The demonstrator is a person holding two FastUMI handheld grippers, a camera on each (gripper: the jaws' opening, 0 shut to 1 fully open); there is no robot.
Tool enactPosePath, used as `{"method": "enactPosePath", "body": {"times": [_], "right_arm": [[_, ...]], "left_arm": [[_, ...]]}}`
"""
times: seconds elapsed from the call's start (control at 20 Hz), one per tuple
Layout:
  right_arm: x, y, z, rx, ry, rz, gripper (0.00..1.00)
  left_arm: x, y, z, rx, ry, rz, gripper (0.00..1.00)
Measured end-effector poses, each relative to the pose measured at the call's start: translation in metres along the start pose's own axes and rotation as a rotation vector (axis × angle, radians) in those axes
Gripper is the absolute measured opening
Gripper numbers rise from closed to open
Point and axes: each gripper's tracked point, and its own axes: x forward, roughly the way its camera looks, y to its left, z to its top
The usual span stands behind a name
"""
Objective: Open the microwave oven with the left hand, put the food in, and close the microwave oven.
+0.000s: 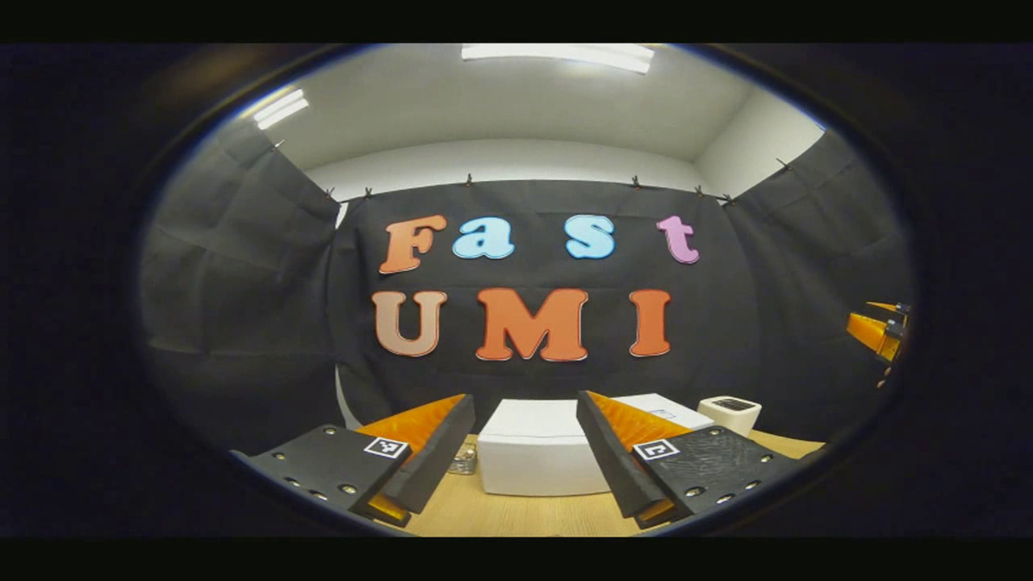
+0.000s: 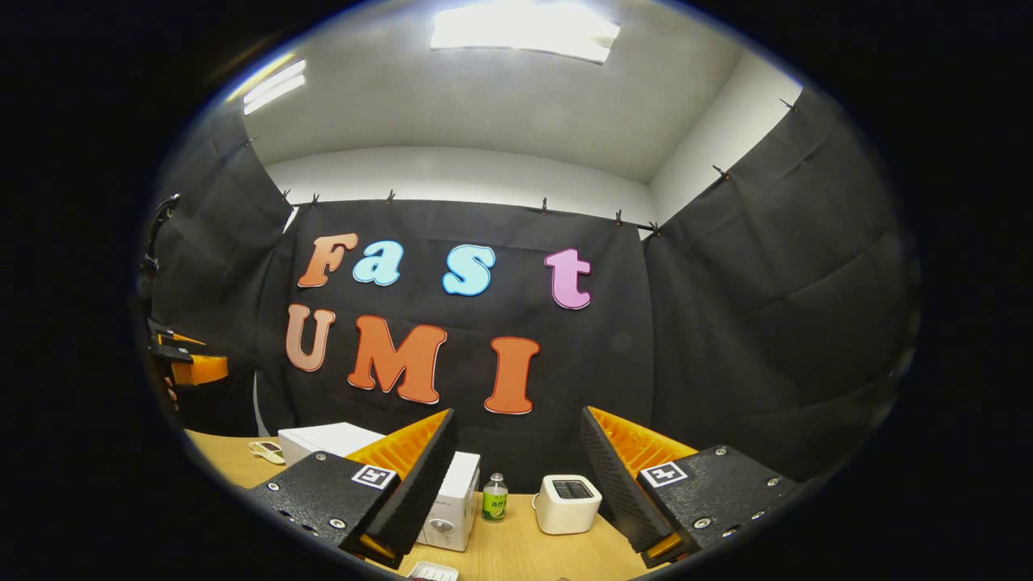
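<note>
The left gripper (image 1: 524, 452) holds its fingers wide apart with nothing between them. Just beyond the gap, the white microwave (image 1: 537, 456) sits on the wooden table (image 1: 516, 512), door closed. The right gripper (image 2: 516, 484) is likewise spread wide and empty; past its fingers stand a small green bottle (image 2: 494, 498) and a white toaster (image 2: 568, 503).
</note>
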Motion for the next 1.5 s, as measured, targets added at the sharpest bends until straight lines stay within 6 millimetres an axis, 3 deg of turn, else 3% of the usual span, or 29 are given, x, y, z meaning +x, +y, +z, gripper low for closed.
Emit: {"method": "enactPosePath", "body": {"times": [0.15,0.2,0.6,0.8,0.95,1.0,1.1,1.25,1.5], "right_arm": [[-0.005,-0.011,-0.017,-0.010,0.009,-0.019,0.94],[-0.007,-0.014,-0.026,-0.010,0.021,-0.019,0.94],[-0.030,-0.044,-0.073,-0.043,0.073,-0.057,0.94],[-0.043,-0.062,-0.100,-0.019,0.097,-0.084,0.94],[-0.050,-0.073,-0.114,-0.010,0.103,-0.093,0.94],[-0.051,-0.078,-0.118,-0.011,0.104,-0.099,0.94],[-0.052,-0.085,-0.128,-0.005,0.112,-0.112,0.94],[-0.053,-0.094,-0.144,0.014,0.143,-0.130,0.94],[-0.049,-0.101,-0.164,-0.003,0.180,-0.149,0.95]], "left_arm": [[0.009,-0.038,-0.022,-0.002,0.003,-0.058,0.86],[0.012,-0.054,-0.032,-0.008,0.012,-0.089,0.89],[0.036,-0.164,-0.131,-0.005,0.115,-0.218,0.85],[0.055,-0.201,-0.187,-0.006,0.158,-0.230,0.82],[0.073,-0.217,-0.234,0.005,0.213,-0.206,0.87],[0.077,-0.220,-0.250,0.017,0.236,-0.196,0.80],[0.092,-0.225,-0.276,0.030,0.270,-0.177,0.82],[0.106,-0.230,-0.303,0.009,0.303,-0.150,0.77],[0.129,-0.232,-0.321,0.016,0.304,-0.094,0.65]]}}
